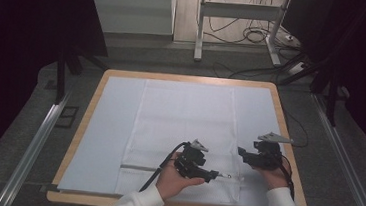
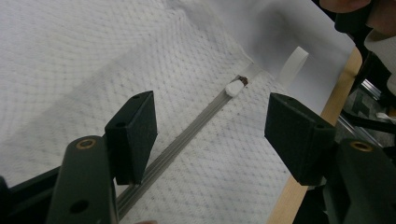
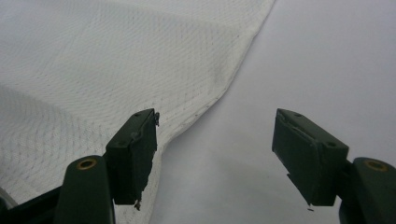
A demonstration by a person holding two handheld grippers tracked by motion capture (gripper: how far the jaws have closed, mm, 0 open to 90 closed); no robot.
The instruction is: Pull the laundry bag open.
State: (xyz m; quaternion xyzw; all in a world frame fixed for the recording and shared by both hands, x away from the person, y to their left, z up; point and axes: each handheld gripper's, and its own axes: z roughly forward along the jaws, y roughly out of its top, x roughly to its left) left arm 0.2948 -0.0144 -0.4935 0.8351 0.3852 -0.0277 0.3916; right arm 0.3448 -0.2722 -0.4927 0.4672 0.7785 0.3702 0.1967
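My left gripper (image 2: 212, 135), jaws wide, lines up on zipper pull (image 2: 233, 87) of mesh bag (image 1: 184, 128); right gripper (image 3: 215, 154) wide, empty, beside bag edge. Zipper looks closed; pull not yet grasped.

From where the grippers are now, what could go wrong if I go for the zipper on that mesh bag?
The zipper pull is small and lies flat on the mesh bag; the open left gripper may pinch mesh along with it. The right gripper hangs open over the bag's edge and grips nothing, so the bag could slide or bunch when the pull is tugged.
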